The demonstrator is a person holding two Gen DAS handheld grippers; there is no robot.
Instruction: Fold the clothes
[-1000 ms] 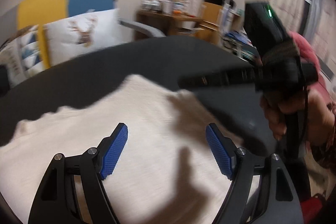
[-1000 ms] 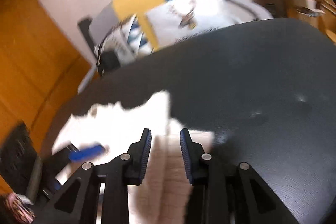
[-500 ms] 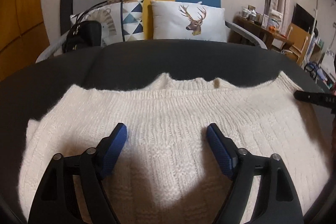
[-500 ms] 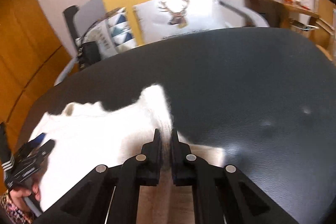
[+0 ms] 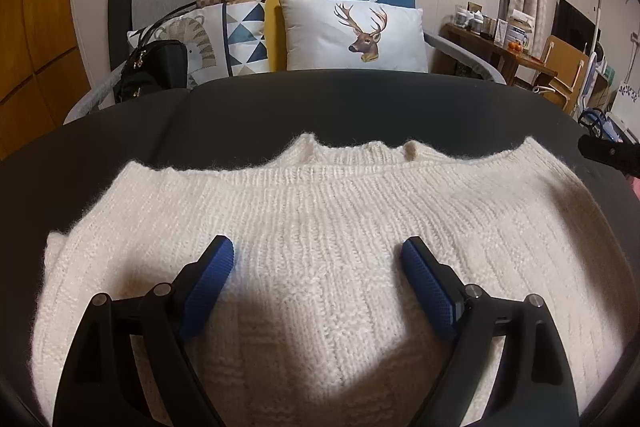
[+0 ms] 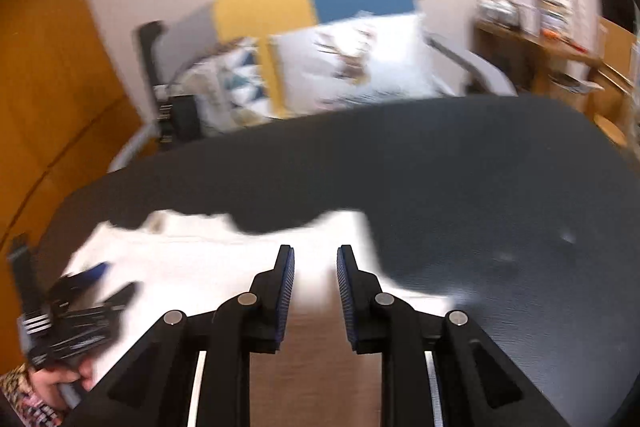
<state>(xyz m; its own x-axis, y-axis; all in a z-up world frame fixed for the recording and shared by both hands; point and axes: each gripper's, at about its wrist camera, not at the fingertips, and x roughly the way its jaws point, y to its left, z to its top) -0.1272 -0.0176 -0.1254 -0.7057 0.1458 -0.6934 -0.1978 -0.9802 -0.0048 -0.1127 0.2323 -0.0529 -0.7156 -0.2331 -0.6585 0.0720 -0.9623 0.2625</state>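
Knitwear fills the left wrist view: a cream sweater (image 5: 332,227) lies flat on the dark table (image 5: 360,111), neckline at the far edge, its long side running left to right. The left gripper (image 5: 318,263) hangs just above the middle, jaws wide and just widened further, nothing pinched. In the blurred right wrist view, the right gripper (image 6: 315,269) sits over the sweater's right edge, jaws just reopened to a narrow gap, nothing visibly gripped. That hand looks nearer for the next side fold.
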